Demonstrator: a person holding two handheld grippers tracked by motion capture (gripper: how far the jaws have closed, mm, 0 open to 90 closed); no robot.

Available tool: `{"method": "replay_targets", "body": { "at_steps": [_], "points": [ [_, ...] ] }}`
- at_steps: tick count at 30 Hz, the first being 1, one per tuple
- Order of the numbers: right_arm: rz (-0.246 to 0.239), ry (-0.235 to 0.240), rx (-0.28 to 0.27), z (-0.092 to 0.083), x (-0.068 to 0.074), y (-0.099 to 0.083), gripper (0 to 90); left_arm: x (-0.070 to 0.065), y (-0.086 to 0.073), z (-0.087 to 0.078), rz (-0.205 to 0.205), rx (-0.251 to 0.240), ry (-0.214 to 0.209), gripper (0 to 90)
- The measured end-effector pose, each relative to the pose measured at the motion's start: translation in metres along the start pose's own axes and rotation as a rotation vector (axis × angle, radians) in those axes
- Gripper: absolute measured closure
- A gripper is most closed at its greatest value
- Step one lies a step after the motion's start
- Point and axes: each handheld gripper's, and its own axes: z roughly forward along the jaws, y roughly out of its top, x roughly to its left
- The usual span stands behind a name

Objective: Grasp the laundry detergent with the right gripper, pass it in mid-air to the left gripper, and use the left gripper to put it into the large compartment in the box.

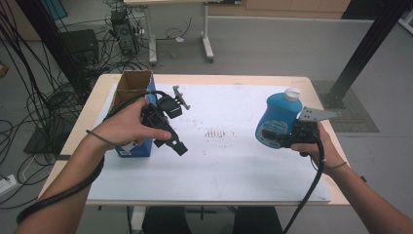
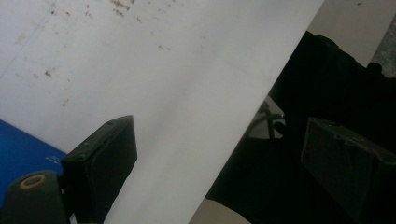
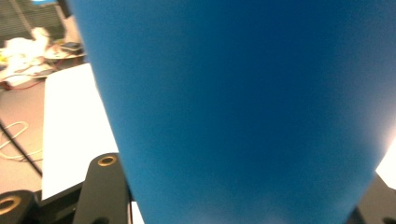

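I have the right tongs point(image 1: 273, 138) clamped on the lower body of the blue bottle point(image 1: 278, 118), which is upright with its white cap point(image 1: 292, 93) on top, over the right part of the white sheet point(image 1: 229, 161) that covers the surface point(image 1: 311, 84). In the right gripper view the bottle's blue wall sits between the two black jaws, pressed close against them. My left tongs point(image 1: 170, 139) stand wide apart with nothing between them, pointing down at the sheet just beside the open cardboard box point(image 1: 132, 92) with blue sides at the left. My main worry is the grip point: I hold the bottle low on a rounded, smooth wall, so I judge it could pivot or slip between the jaws and tip towards the cap end, above all if it holds liquid. I cannot tell how full it is, nor whether the cap is tight; a loose one would spill on a tilt. The trailing cable point(image 1: 311, 180) could also drag on the hand, and my idle left tongs could knock the box.
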Motion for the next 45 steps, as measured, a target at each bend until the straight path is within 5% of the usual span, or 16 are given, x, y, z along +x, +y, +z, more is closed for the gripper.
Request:
{"method": "replay_targets", "body": {
  "at_steps": [10, 18, 28, 45],
  "points": [
    [-0.050, 0.112, 0.006, 0.017, 0.009, 0.024, 41.1, -0.004, 0.011, -0.022, 0.042, -0.054, 0.011, 10.7],
    [-0.085, 0.237, 0.020, 0.035, 0.025, 0.039, 41.2, -0.014, 0.017, -0.033, 0.113, -0.066, 0.007, 10.7],
    [-0.126, 0.319, 0.034, 0.055, 0.044, 0.046, 41.1, -0.031, 0.033, -0.046, 0.215, -0.051, 0.017, 10.7],
    [-0.165, 0.427, 0.044, 0.083, 0.078, 0.055, 41.1, -0.052, 0.056, -0.053, 0.299, -0.042, 0.020, 10.7]
  ]
}}
